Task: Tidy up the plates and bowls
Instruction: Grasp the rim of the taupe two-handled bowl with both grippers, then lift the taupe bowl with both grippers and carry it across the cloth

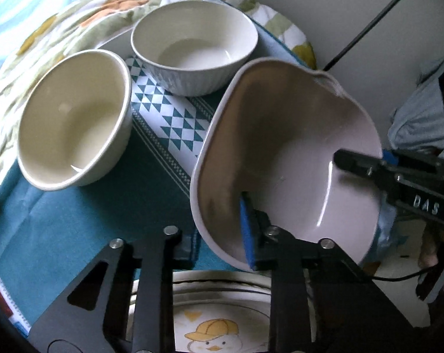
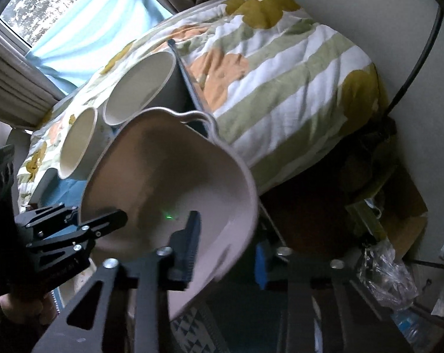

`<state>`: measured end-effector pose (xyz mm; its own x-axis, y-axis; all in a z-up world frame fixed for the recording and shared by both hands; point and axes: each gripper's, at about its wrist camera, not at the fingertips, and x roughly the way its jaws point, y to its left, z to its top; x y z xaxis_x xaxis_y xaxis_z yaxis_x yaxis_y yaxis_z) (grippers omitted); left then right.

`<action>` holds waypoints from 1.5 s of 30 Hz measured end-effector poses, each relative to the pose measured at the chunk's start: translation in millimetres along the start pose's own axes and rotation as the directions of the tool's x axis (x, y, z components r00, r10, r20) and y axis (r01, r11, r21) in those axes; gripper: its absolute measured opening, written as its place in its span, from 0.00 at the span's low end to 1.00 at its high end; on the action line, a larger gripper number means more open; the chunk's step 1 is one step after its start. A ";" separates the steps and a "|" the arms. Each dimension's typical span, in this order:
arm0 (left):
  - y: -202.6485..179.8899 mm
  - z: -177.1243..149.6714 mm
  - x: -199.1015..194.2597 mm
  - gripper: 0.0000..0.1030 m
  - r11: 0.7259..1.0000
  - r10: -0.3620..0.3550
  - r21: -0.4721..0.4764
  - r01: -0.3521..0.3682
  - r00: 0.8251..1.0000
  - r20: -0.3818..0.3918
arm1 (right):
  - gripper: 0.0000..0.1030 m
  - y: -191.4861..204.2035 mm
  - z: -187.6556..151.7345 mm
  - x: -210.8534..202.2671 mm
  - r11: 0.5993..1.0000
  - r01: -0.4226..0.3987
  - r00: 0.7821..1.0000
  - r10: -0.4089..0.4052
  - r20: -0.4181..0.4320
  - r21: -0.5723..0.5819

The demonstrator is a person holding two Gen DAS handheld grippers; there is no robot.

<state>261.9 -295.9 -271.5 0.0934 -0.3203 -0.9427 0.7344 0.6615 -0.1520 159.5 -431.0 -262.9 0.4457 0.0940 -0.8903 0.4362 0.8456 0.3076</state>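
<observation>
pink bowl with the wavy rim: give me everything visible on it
The pink bowl is pale, glossy and ceramic-looking, squarish with rounded corners and a wavy notch on its far rim. It is empty and tilted. The left gripper is clamped on its near wall, the right gripper on the opposite wall. It sits over the teal cloth.

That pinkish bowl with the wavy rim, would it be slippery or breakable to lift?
Probably rigid: the pinkish bowl keeps its shape, pinched at two rim spots. Its glossy inside suggests the jaws could slip. It looks ceramic, so likely breakable if dropped, though cloth lies beneath.
</observation>
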 end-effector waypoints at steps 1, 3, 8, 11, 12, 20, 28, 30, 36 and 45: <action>-1.1 -0.7 0.7 0.14 1.000 -0.001 0.005 0.001 1.000 0.003 | 0.14 -1.7 -0.1 0.8 1.000 0.013 1.000 -0.013 -0.002 -0.001; -2.9 -0.8 0.9 0.13 1.000 -0.001 0.009 0.001 1.000 0.001 | 0.13 -3.4 -2.1 0.3 1.000 0.004 1.000 -0.003 -0.005 0.011; -7.9 -0.6 -8.0 0.13 1.000 0.017 0.011 -0.017 1.000 0.016 | 0.13 -4.9 -3.5 -4.3 1.000 0.003 1.000 -0.003 0.000 0.003; -10.0 -2.5 -23.4 0.13 1.000 0.018 -0.003 -0.018 0.999 0.029 | 0.13 -1.2 0.4 -16.0 1.000 0.001 1.000 0.000 0.009 -0.018; -10.8 -1.3 -28.0 0.13 1.000 0.025 -0.005 -0.025 0.999 0.032 | 0.13 2.2 1.5 -21.1 1.000 0.002 1.000 -0.001 0.011 -0.028; 2.9 -31.9 -111.2 0.13 0.981 0.125 -0.164 -0.099 0.980 0.158 | 0.13 53.6 7.9 -71.0 0.978 -0.057 0.996 0.069 0.053 -0.203; 48.9 -119.9 -196.2 0.13 0.897 0.298 -0.396 -0.199 0.932 0.207 | 0.13 154.3 -18.5 -86.8 0.877 -0.180 0.979 0.204 0.005 -0.446; 65.2 -150.7 -210.9 0.13 0.865 0.337 -0.449 -0.224 0.922 0.189 | 0.13 182.4 -33.0 -83.1 0.846 -0.210 0.973 0.228 -0.023 -0.490; 120.1 -241.6 -235.1 0.13 0.781 0.383 -0.574 -0.246 0.915 0.128 | 0.13 262.3 -88.3 -53.6 0.772 -0.284 0.958 0.254 -0.134 -0.569; 196.0 -337.0 -201.1 0.13 0.742 0.297 -0.638 -0.207 0.954 0.036 | 0.13 336.1 -154.7 22.7 0.776 -0.298 0.951 0.189 -0.246 -0.556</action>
<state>160.5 126.6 -211.7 0.3313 -0.1339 -0.9340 0.0971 0.9895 -0.1074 195.4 -63.4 -231.6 0.3134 0.3784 -0.8710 -0.2294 0.9202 0.3173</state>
